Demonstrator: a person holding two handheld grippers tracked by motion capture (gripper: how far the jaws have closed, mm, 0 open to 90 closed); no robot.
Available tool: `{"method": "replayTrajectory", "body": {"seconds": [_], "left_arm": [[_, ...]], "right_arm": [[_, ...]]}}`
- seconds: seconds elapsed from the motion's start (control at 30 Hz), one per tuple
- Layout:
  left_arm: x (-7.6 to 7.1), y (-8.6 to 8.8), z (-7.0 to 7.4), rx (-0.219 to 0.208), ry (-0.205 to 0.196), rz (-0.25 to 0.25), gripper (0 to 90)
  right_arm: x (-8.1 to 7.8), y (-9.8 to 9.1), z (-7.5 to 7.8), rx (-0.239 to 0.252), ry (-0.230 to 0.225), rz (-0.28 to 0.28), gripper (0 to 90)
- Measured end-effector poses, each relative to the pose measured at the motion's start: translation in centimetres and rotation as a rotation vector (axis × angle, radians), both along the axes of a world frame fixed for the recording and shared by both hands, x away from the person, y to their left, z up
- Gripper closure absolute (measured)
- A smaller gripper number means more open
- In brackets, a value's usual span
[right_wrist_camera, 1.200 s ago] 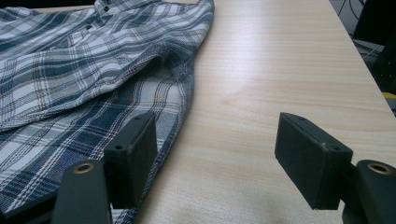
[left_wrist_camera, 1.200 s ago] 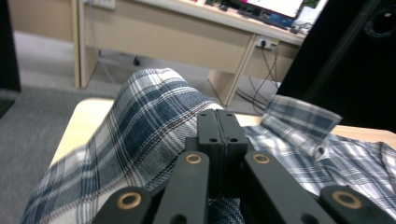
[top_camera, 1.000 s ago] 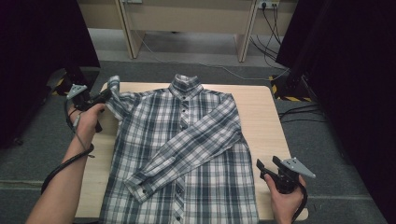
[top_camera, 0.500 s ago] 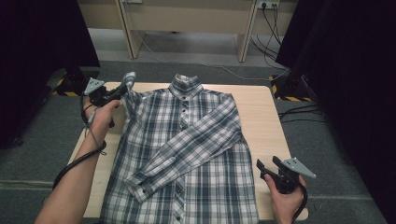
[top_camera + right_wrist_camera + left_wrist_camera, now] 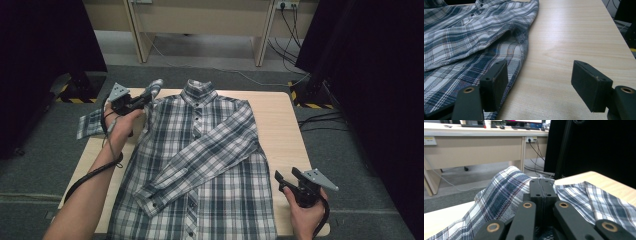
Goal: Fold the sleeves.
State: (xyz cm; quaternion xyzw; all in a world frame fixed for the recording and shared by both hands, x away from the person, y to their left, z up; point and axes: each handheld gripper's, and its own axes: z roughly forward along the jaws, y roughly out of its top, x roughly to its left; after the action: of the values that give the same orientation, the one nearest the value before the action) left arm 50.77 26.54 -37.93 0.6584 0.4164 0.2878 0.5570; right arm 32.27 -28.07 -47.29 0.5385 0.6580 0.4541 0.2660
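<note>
A plaid shirt [image 5: 200, 165] lies buttoned on the wooden table [image 5: 280, 130], the left gripper [image 5: 142, 100] pinching its sleeve [image 5: 92, 124] (lifted at the far left), while the right gripper [image 5: 280, 181] rests spread beside the near hem.

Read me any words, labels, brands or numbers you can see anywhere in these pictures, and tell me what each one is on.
None can be read.
Yellowish label on the desk front in the left gripper view: print too small and blurred.
Plaid shirt, table, left gripper and right gripper: no lettering visible.
</note>
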Motion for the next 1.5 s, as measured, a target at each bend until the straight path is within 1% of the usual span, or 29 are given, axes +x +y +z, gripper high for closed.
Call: {"method": "replayTrajectory", "body": {"seconds": [0.13, 0.23, 0.27, 0.33, 0.43, 0.5, 0.53, 0.57, 0.6, 0.63, 0.67, 0.7, 0.77, 0.83, 0.87, 0.93, 0.97, 1.0, 1.03, 1.1, 1.17, 1.3, 1.33, 1.37, 1.43, 1.5], "left_arm": [[0.1, -0.9, -0.3, 0.041, 0.011, -0.029, 89.7], [0.1, -1.6, -0.7, 0.082, 0.019, -0.055, 89.7], [0.1, -1.9, -0.8, 0.084, 0.024, -0.069, 89.7], [0.1, -2.5, -1.1, 0.105, 0.032, -0.089, 89.7], [0.1, -3.6, -1.6, 0.123, 0.048, -0.125, 89.7], [0.2, -4.3, -2.2, 0.136, 0.068, -0.143, 89.6], [0.2, -4.5, -2.4, 0.149, 0.072, -0.151, 89.6], [0.3, -4.8, -2.7, 0.16, 0.085, -0.167, 89.5], [0.3, -5.0, -2.9, 0.16, 0.104, -0.19, 89.4], [0.3, -5.2, -3.2, 0.172, 0.122, -0.215, 89.1], [0.3, -5.4, -3.5, 0.179, 0.136, -0.234, 87.4], [0.3, -5.4, -3.7, 0.174, 0.144, -0.231, 79.9], [0.3, -5.1, -3.6, 0.154, 0.157, -0.204, 56.5], [0.1, -4.4, -3.4, 0.148, 0.147, -0.174, 44.9], [0.0, -3.8, -3.2, 0.157, 0.134, -0.153, 39.7], [-0.2, -2.3, -2.9, 0.157, 0.132, -0.099, 33.2], [-0.3, -0.9, -2.7, 0.148, 0.133, -0.056, 32.3], [-0.3, -0.9, -2.7, 0.148, 0.133, -0.056, 31.3], [-0.4, 0.3, -2.7, 0.147, 0.134, -0.019, 31.3], [-0.5, 2.6, -2.7, 0.156, 0.139, 0.05, 30.9], [-0.7, 4.7, -3.0, 0.175, 0.152, 0.111, 30.6], [-1.2, 9.0, -4.0, 0.202, 0.177, 0.234, 30.6], [-1.3, 10.0, -4.3, 0.199, 0.187, 0.262, 30.6], [-1.4, 10.9, -4.6, 0.197, 0.188, 0.289, 30.7], [-1.7, 12.4, -5.2, 0.209, 0.196, 0.335, 31.1], [-1.9, 13.6, -5.8, 0.201, 0.212, 0.365, 31.0]], "right_arm": [[0.0, 0.0, 0.0, -0.001, 0.0, 0.0, 30.6], [0.0, 0.0, 0.0, -0.001, 0.001, 0.0, 30.6], [0.0, 0.0, 0.0, -0.001, 0.001, 0.0, 30.6], [0.0, 0.0, 0.0, -0.001, 0.001, 0.001, 30.6], [0.0, 0.0, 0.0, 0.0, 0.0, 0.0, 30.6], [0.0, 0.0, 0.0, 0.0, 0.0, 0.0, 30.6], [0.0, 0.0, 0.0, 0.001, 0.0, 0.0, 30.6], [0.0, 0.0, 0.0, -0.002, -0.001, 0.003, 30.6], [0.0, -0.1, 0.0, -0.002, -0.003, 0.003, 30.6], [0.0, -0.1, 0.0, -0.001, -0.003, 0.003, 30.6], [0.0, -0.1, 0.0, 0.003, -0.001, 0.003, 30.6], [0.0, -0.1, 0.0, 0.003, -0.002, 0.003, 30.6], [0.0, -0.1, 0.0, 0.002, -0.003, 0.005, 30.6], [0.0, -0.1, 0.0, 0.004, -0.002, 0.005, 30.6], [0.0, -0.1, 0.0, 0.001, -0.003, 0.005, 30.6], [0.0, -0.1, 0.0, -0.002, -0.002, 0.006, 30.6], [0.0, 0.0, 0.0, -0.002, 0.0, 0.006, 30.6], [0.0, 0.0, 0.0, -0.002, 0.0, 0.006, 30.6], [0.0, 0.0, 0.0, -0.007, 0.002, 0.007, 30.6], [0.0, 0.0, 0.0, -0.01, 0.001, 0.006, 30.6], [0.0, 0.0, 0.0, -0.009, 0.0, 0.004, 30.6], [0.0, 0.0, 0.0, -0.01, 0.003, 0.002, 30.5], [0.0, 0.1, 0.0, -0.01, 0.003, 0.002, 30.6], [0.0, 0.1, 0.0, -0.011, 0.003, 0.002, 30.6], [0.0, 0.0, 0.0, -0.014, 0.004, 0.003, 30.5], [0.0, 0.1, 0.0, -0.015, 0.005, 0.002, 30.5]]}}
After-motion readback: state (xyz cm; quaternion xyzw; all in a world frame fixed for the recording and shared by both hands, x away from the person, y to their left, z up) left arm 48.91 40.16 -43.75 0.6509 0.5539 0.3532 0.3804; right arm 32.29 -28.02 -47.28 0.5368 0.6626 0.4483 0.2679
